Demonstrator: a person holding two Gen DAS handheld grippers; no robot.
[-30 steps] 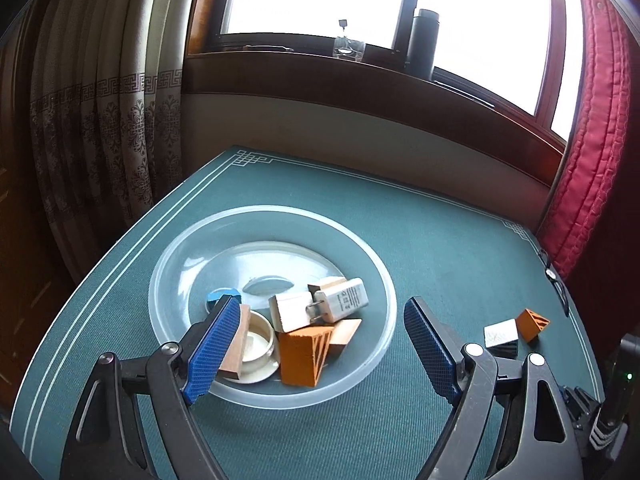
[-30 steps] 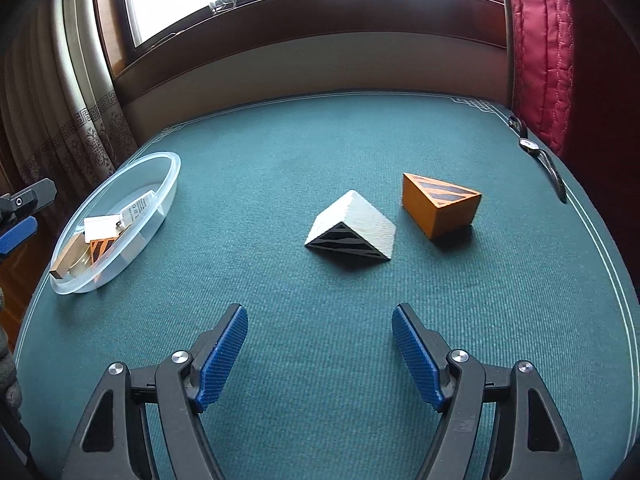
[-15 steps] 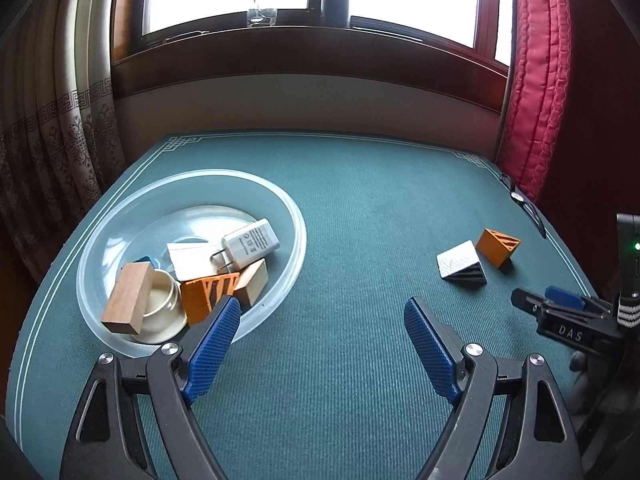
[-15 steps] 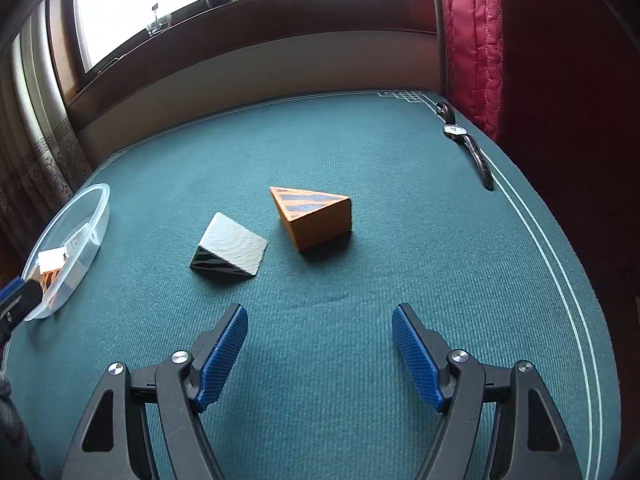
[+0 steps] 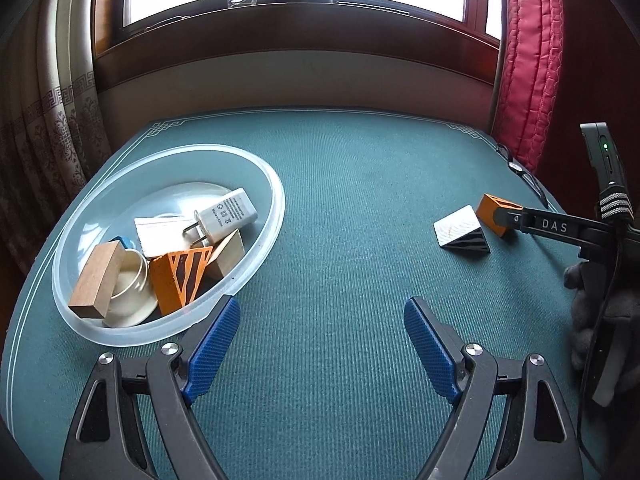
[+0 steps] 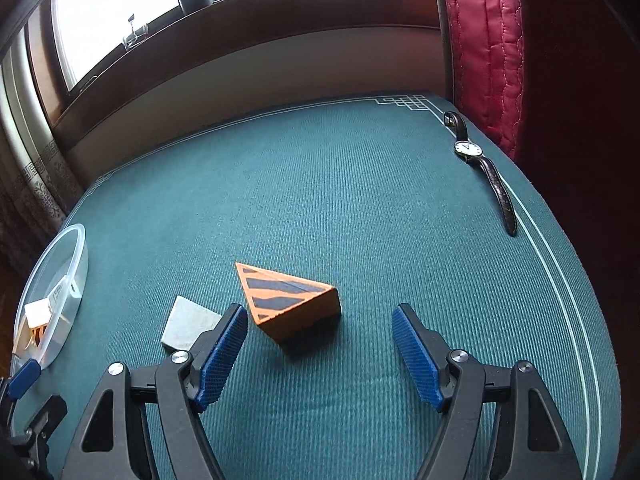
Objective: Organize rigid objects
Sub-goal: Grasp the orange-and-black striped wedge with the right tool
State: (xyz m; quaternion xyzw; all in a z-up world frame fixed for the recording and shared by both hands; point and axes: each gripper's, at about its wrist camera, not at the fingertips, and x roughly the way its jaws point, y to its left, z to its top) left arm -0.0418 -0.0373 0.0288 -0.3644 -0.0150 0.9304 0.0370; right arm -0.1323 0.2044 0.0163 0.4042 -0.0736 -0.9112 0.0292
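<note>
An orange wedge with black stripes (image 6: pixel 288 304) lies on the green table, just ahead of my open right gripper (image 6: pixel 318 338) and partly between its fingers. A white wedge (image 6: pixel 188 322) lies left of it, partly hidden by the left finger. In the left wrist view the white wedge (image 5: pixel 460 232) and orange wedge (image 5: pixel 494 212) sit at right, with the right gripper (image 5: pixel 508 218) at the orange one. A clear plastic bowl (image 5: pixel 264 184) holds several rigid objects: a white charger (image 5: pixel 226 218), a wooden block (image 5: pixel 96 280), an orange striped wedge (image 5: pixel 178 276). My left gripper (image 5: pixel 322 332) is open and empty beside the bowl.
A wristwatch (image 6: pixel 480 164) lies at the table's far right edge. A red curtain (image 6: pixel 480 40) hangs at right, a patterned curtain (image 5: pixel 52 120) at left. A window sill and wall run behind the table. The bowl (image 6: pixel 72 268) shows at the far left of the right wrist view.
My right gripper has moved forward and right until the orange wedge lies between its fingertips. My left gripper has pulled back from over the bowl and swung right.
</note>
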